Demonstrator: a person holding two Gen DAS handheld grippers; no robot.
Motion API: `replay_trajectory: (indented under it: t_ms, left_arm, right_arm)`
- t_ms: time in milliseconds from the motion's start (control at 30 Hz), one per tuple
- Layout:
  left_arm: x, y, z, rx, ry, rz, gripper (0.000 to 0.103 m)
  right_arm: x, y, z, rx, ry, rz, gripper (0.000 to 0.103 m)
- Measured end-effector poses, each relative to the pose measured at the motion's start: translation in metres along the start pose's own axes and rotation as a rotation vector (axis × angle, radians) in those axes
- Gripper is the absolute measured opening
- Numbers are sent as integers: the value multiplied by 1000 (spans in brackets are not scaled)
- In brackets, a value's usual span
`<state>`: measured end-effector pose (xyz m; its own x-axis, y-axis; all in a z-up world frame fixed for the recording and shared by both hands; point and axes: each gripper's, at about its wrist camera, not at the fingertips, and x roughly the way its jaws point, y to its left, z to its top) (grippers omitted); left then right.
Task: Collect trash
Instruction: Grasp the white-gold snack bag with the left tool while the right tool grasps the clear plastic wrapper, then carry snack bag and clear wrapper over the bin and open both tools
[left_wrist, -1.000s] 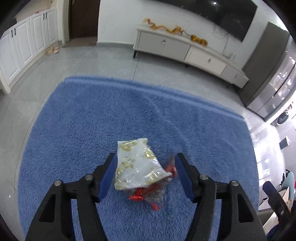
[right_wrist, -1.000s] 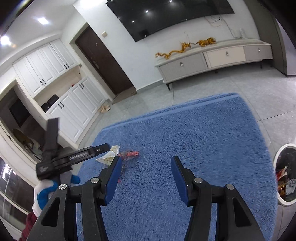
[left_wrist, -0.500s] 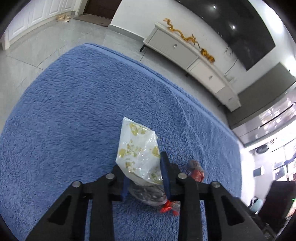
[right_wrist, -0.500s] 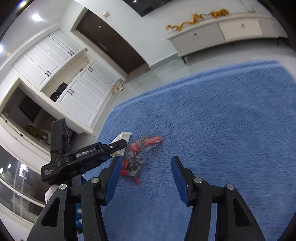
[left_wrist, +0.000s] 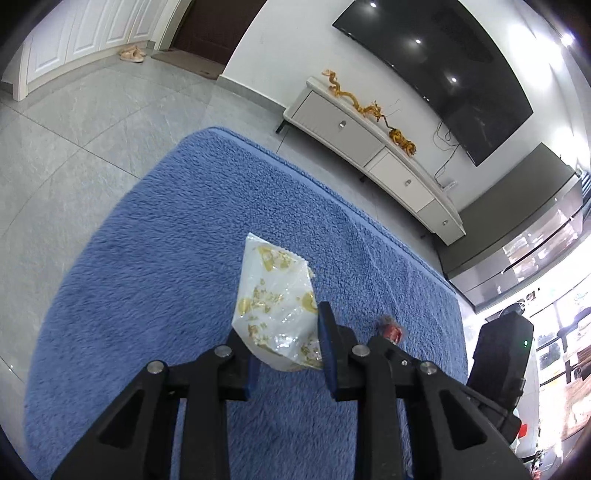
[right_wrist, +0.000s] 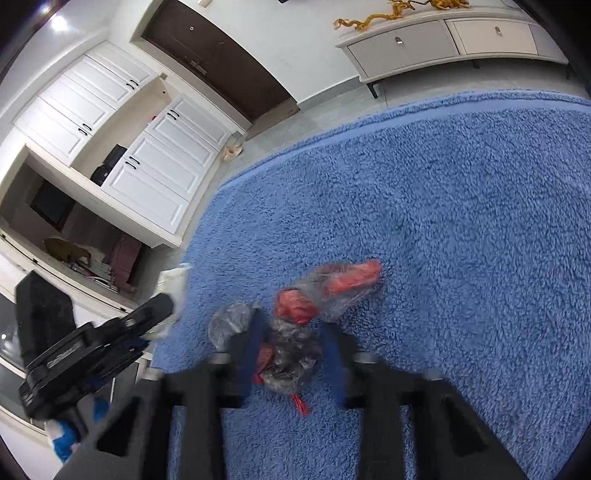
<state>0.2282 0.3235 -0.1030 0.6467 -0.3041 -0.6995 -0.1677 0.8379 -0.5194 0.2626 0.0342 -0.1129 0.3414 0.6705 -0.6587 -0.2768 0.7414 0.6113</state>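
Rug: a shaggy blue rug (left_wrist: 155, 280) is spread over a grey tiled floor (left_wrist: 74, 140), and both pieces of trash are found over it.
White wrapper: a white plastic wrapper with gold print (left_wrist: 275, 306) is pinched at its lower end and is seen sticking up and forward from the pads, off the pile.
Left gripper: the left gripper (left_wrist: 286, 341) is closed onto the white wrapper; its blue pads are pressed against the wrapper's two sides, and only that narrow gap is left between them. The jaws have just been closing, with the wrapper between them.
Clear wrapper: a crumpled clear wrapper with red pieces inside (right_wrist: 295, 332) is lying on the rug in the right wrist view; its far end, with a red lump, is stretched out ahead of the pads. A small part of it is also seen in the left wrist view, just beside the right-hand finger (left_wrist: 389, 330).
Right gripper: the right gripper (right_wrist: 291, 354) is drawn in tight around the near, bunched part of the clear wrapper, with a pad against each side of it. The jaws have just been closing; the view is blurred.
Spacing: the two grippers are held close beside each other.
Surroundings: a low white cabinet (left_wrist: 369, 147) is set against the wall under a dark screen (left_wrist: 443, 74).
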Motion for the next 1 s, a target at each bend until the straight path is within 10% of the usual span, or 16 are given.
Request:
replay_trajectory:
  t_ms: [333, 1000]
  left_arm:
    - [-42, -36, -26, 88, -40, -26, 25]
    - [-136, -258, -164, 575, -299, -1, 24]
  right_arm:
    - [-76, 6, -23, -35, -113, 24, 13]
    - [-289, -1, -121, -83, -473, -167, 13]
